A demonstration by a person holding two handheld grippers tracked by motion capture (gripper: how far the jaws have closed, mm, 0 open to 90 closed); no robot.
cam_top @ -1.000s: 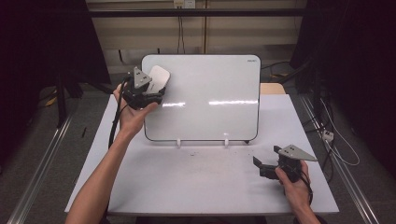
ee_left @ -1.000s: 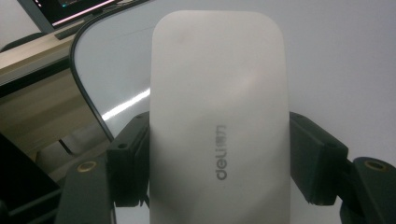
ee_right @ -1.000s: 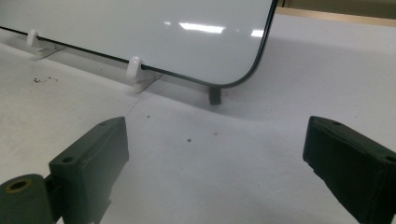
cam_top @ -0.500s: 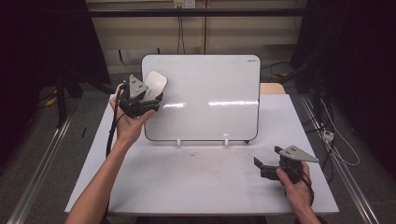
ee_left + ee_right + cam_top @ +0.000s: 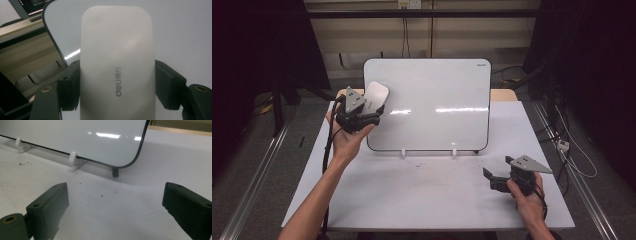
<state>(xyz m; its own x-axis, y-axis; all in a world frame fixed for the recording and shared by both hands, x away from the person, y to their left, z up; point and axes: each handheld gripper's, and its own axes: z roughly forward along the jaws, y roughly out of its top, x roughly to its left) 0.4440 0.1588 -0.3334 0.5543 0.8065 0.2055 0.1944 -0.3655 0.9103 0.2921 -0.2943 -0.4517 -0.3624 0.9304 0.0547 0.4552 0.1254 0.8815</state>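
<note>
A white whiteboard (image 5: 437,105) stands upright on small white feet at the back of the table. At the board's left edge, my left gripper (image 5: 368,109) is shut on a white eraser (image 5: 376,94). In the left gripper view the eraser (image 5: 117,62) bears a grey "deli" mark, and both black jaws of the left gripper (image 5: 117,83) press its sides, with the board's surface (image 5: 180,32) close behind. My right gripper (image 5: 490,178) rests low at the table's front right, open and holding nothing. The right gripper (image 5: 115,197) faces the board's lower corner (image 5: 130,157).
The white table (image 5: 427,200) has a few dark specks (image 5: 417,164) in front of the board. White clip feet (image 5: 403,152) hold the board up. A wooden surface (image 5: 504,94) shows behind the board. Metal rails and cables run along the floor at both sides.
My left gripper has moved down and slightly left with the eraser, from the board's upper left corner to its left edge. The right gripper has stayed put.
</note>
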